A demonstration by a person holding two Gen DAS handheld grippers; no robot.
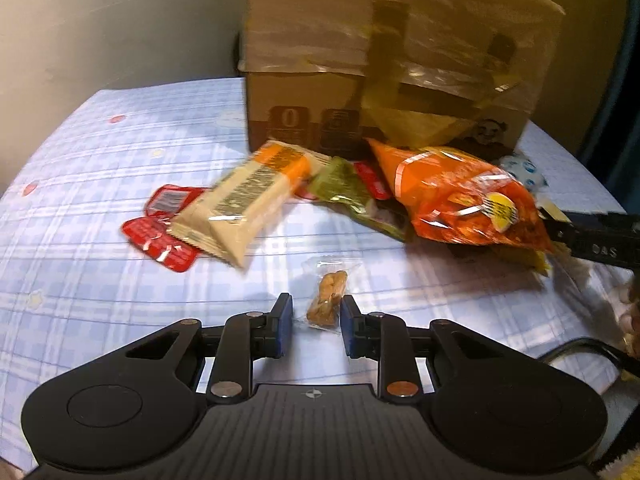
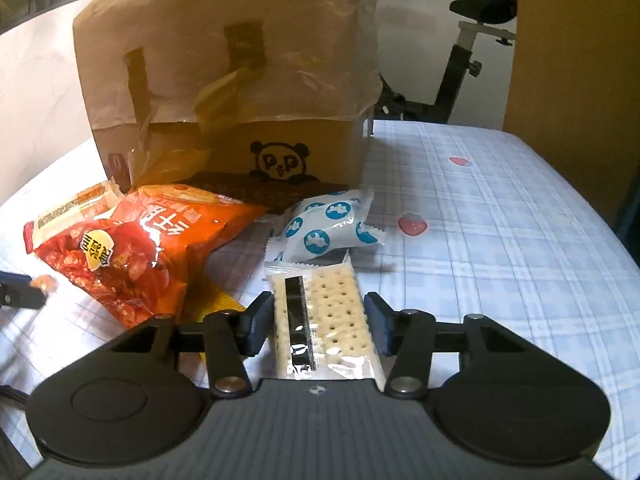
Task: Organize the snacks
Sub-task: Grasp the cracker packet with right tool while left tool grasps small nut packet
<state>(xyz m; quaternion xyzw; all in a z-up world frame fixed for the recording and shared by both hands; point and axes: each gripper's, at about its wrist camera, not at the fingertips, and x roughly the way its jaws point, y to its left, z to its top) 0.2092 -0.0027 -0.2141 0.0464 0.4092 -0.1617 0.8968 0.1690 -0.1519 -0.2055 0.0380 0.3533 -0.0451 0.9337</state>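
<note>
Your left gripper [image 1: 316, 320] points down at a small clear packet with a brown snack [image 1: 326, 298] lying on the blue checked cloth [image 1: 100, 152]; the packet sits between the two blue pads, its wrapper edges reaching toward each, but whether the pads actually press on it you cannot tell from this view, so treat the fingers as narrow around it rather than gripping. Your right gripper [image 2: 319, 312] has the clear-wrapped cracker pack [image 2: 328, 316] lengthwise between its fingers; the left pad lies against the pack's edge and the right pad is at or just off the other edge, so a firm hold is not certain. Ahead of both, the cardboard box [image 2: 240, 92] stands on the cloth, with the orange chip bag [image 2: 132, 248] in front of it, the blue-and-white pouch [image 2: 332, 228] just beyond the crackers, and the cream biscuit pack [image 1: 244, 204] over the red sachets [image 1: 160, 240].
</note>
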